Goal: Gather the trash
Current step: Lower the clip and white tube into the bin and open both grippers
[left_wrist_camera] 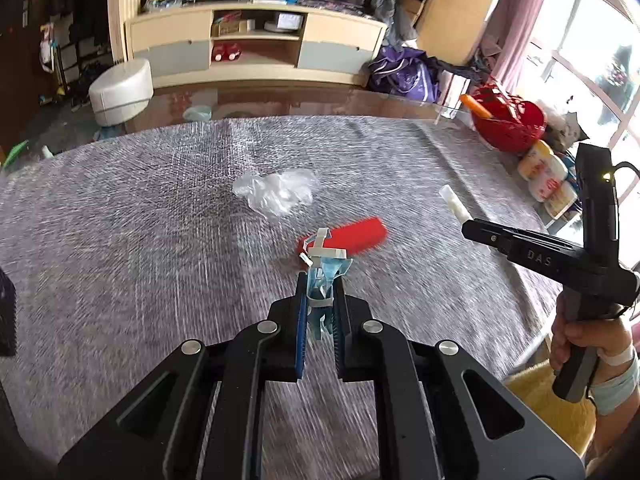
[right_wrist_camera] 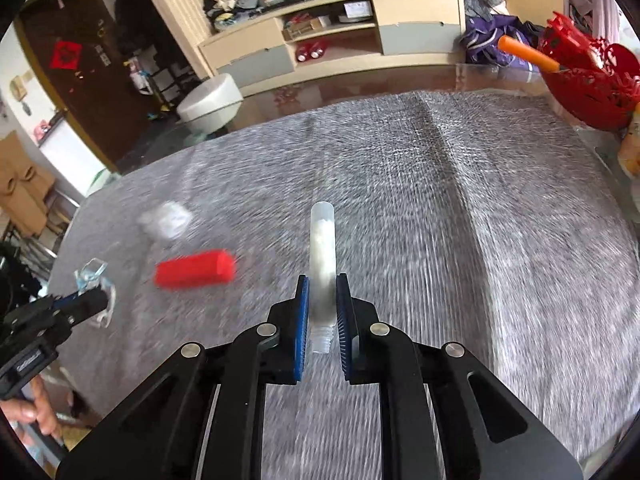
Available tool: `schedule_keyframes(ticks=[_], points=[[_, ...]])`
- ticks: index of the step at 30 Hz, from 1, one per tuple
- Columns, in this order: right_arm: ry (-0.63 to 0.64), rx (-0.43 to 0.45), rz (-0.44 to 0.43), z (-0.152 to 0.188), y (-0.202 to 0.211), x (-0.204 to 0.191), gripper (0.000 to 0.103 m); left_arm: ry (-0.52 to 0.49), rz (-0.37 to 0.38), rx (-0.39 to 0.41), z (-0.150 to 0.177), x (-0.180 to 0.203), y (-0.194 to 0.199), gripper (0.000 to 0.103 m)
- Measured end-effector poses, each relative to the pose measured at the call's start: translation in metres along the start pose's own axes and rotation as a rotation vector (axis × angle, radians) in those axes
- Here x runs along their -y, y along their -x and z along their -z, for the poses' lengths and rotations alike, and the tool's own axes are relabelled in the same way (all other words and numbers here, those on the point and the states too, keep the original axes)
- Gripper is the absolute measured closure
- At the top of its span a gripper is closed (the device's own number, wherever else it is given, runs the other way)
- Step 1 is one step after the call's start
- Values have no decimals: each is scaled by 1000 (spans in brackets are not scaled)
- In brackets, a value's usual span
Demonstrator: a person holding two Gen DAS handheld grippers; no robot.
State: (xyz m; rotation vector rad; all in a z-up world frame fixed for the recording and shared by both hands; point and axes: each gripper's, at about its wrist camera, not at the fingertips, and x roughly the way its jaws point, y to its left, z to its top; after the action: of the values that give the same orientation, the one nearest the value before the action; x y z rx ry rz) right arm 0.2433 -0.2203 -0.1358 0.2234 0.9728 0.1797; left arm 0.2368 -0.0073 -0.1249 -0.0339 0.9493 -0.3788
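My left gripper (left_wrist_camera: 322,280) is shut on a crumpled blue face mask (left_wrist_camera: 325,270) with white ear straps, held above the grey tablecloth (left_wrist_camera: 140,220). My right gripper (right_wrist_camera: 322,280) is shut on a clear plastic tube (right_wrist_camera: 322,264) with a threaded end, which sticks out past the fingertips. The same tube (left_wrist_camera: 454,206) shows at the right of the left wrist view. A red cap-like piece (left_wrist_camera: 352,236) lies on the cloth just beyond the mask; it appears as the red piece (right_wrist_camera: 196,269) left of the tube. A crumpled clear plastic wrapper (left_wrist_camera: 278,190) lies farther out.
A red basket (left_wrist_camera: 508,120) with an orange stick stands at the table's far right, with small yellow-white bottles (left_wrist_camera: 548,178) beside it. A hand (left_wrist_camera: 576,340) grips the right tool. A white stool (left_wrist_camera: 120,88) and a cabinet (left_wrist_camera: 256,40) stand beyond the table.
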Motion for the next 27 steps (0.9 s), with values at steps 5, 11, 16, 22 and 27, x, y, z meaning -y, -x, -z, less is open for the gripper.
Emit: schedule_keyframes(ticks=[5,11,16,22,27], points=[[50,7,-36,29,38,-18,88,-13,7,19,25,16,31,94],[80,-5,-71,71,72,-30,88,-1,40,13,71,35,61,93],[89,-15,-83,102,90,-35,88,-1,55,-15,107,47,72,93],[102,-51,-88,142,93,-36,88,7,67,-67,150,58,69,93],[88,-87,-87,173,88,-33,88,15,76,-127,189,68,54,93]])
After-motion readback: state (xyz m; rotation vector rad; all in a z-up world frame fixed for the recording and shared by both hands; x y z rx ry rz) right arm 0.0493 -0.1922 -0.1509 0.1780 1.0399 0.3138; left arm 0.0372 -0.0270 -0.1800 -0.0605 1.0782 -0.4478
